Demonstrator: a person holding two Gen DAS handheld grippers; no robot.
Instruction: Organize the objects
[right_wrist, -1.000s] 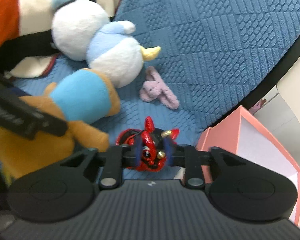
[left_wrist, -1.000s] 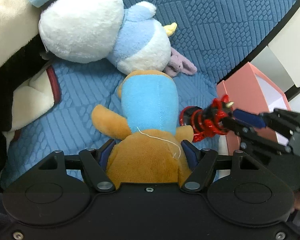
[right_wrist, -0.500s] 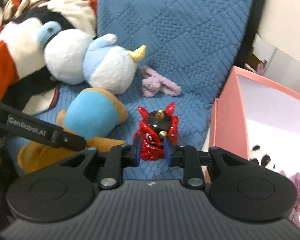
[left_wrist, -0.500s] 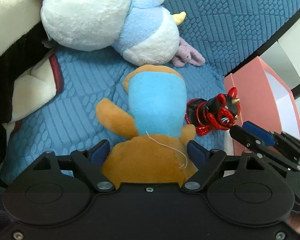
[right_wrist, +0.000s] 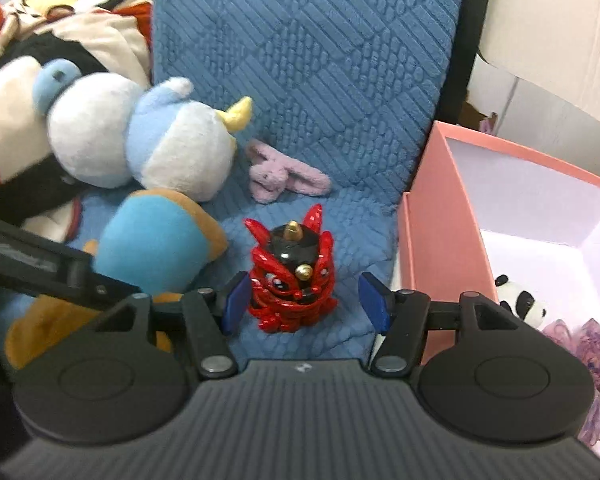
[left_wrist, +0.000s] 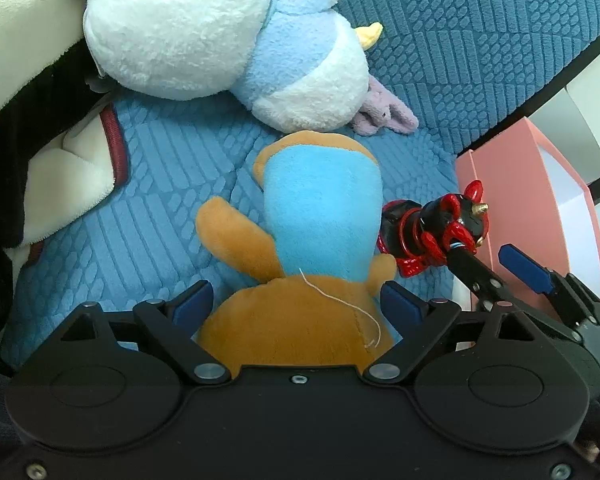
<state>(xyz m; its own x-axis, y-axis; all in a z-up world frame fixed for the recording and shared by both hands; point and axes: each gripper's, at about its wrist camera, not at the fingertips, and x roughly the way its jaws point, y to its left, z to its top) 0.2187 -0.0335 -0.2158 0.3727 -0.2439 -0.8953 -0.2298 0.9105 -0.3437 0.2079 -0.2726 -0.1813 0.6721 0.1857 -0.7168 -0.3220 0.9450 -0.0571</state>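
Two grippers and one glossy red-and-black horned figurine (right_wrist: pixel 293 283) on a blue cushion (right_wrist: pixel 308 80). The right gripper (right_wrist: pixel 304 300) stands spread wide, the figurine between its fingers at 12 o'clock. The left gripper (left_wrist: pixel 296 306) brackets an orange-and-blue plush (left_wrist: pixel 312 240); its grip is unclear.

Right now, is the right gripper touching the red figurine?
Cannot tell. In the right wrist view the right gripper is open; a clear gap separates the red figurine from its right pad, but it abuts the left pad.
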